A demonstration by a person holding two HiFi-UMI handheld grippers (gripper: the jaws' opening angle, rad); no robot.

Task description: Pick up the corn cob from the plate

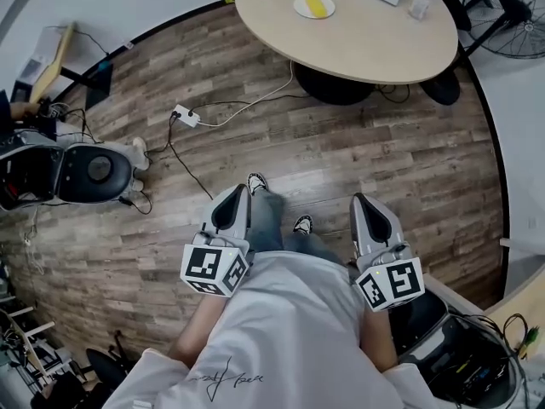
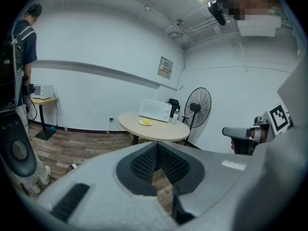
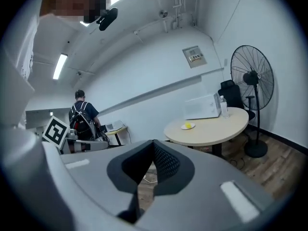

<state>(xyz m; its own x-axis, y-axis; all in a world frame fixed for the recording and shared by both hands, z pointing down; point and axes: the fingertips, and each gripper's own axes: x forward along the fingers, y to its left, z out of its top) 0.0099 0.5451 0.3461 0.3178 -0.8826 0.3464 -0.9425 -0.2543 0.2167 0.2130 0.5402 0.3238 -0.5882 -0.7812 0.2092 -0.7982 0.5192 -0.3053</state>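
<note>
A yellow corn cob (image 1: pixel 315 3) lies on a small white plate (image 1: pixel 301 8) on the round beige table (image 1: pixel 366 45) at the far side of the room. In the left gripper view the cob (image 2: pixel 146 122) is small and distant, and so is the cob (image 3: pixel 188 125) in the right gripper view. My left gripper (image 1: pixel 243 189) and right gripper (image 1: pixel 358 198) are held close to my body over the wooden floor, far from the table. Both point towards it. The left gripper (image 2: pixel 156 145) and the right gripper (image 3: pixel 154 142) have their jaws shut with nothing between them.
A white microwave (image 2: pixel 155 110), a clear bottle (image 1: pixel 420 1) and a standing fan (image 3: pixel 251 83) are at the table's far side. A power strip (image 1: pixel 186 116) with cables lies on the floor between me and the table. A grey machine (image 1: pixel 81 173) stands left; a person (image 3: pixel 83 117) is at a desk.
</note>
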